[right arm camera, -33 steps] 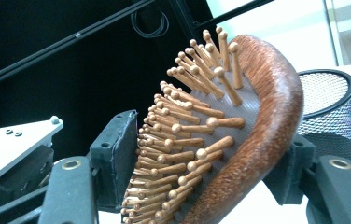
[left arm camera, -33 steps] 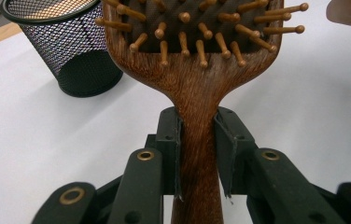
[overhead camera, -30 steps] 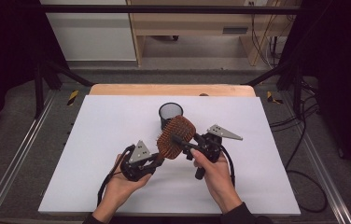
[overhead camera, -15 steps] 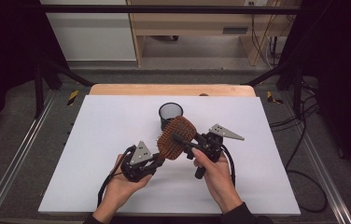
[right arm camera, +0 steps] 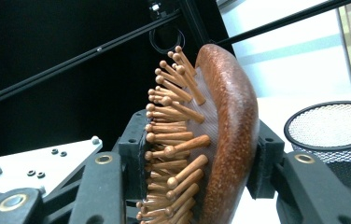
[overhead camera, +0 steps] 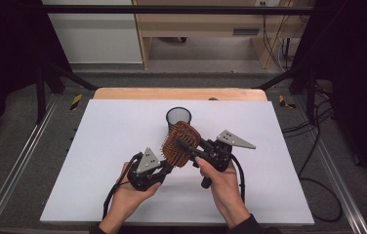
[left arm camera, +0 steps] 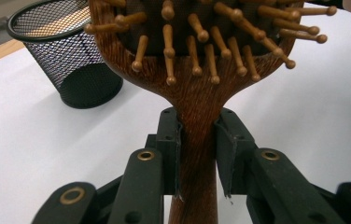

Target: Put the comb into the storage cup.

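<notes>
A wooden hairbrush (overhead camera: 186,132) with peg bristles hangs over the middle of the white table (overhead camera: 98,146), head up and tilted. My left gripper (overhead camera: 164,168) is shut on its handle; in the left gripper view the pads clamp the neck of the hairbrush (left arm camera: 197,93) just under the head. My right gripper (overhead camera: 185,146) comes in from the right. Its jaws have just been closing with the brush head between them. In the right gripper view one pad presses the bristles and the other the rounded back of the hairbrush (right arm camera: 234,121).
A black mesh cup (overhead camera: 178,117) stands upright on the table just behind the brush, open top up; the mesh cup (left arm camera: 66,56) sits close at upper left in the left gripper view. A wooden strip (overhead camera: 179,93) edges the table's far side. Dark frame rails flank the table.
The right gripper's jaws have drawn in on the brush head. Both hands and the brush stay about where they were.
</notes>
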A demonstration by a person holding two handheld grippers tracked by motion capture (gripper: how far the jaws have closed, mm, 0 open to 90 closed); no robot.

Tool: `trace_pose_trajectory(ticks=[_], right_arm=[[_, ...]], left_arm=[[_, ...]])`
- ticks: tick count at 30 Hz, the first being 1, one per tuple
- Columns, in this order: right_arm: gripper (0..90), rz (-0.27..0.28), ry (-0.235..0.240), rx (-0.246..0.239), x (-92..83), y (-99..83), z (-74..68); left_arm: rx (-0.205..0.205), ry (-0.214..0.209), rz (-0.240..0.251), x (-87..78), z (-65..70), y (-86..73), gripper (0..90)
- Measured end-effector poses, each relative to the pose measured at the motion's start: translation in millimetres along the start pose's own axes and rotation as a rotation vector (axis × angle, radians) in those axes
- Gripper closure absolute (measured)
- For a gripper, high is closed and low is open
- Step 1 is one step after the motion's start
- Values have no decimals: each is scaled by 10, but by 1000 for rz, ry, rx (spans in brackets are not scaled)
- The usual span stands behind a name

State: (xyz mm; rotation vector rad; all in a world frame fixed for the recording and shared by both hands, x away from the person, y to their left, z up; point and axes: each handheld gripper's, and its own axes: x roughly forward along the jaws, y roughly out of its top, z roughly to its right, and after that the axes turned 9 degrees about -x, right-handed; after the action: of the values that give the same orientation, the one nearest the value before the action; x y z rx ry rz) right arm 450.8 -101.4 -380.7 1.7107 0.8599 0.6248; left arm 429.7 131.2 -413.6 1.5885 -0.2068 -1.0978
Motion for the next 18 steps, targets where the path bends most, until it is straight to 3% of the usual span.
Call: trace_pose_trajectory(ticks=[13, 18], right_arm=[[532, 15, -18, -46, -17, 40, -98], [532, 31, -32, -57, -55, 82, -101]], left_arm=[[-44, -20, 35, 16, 3, -14, 715], [-81, -20, 56, 12, -21, -10, 632]])
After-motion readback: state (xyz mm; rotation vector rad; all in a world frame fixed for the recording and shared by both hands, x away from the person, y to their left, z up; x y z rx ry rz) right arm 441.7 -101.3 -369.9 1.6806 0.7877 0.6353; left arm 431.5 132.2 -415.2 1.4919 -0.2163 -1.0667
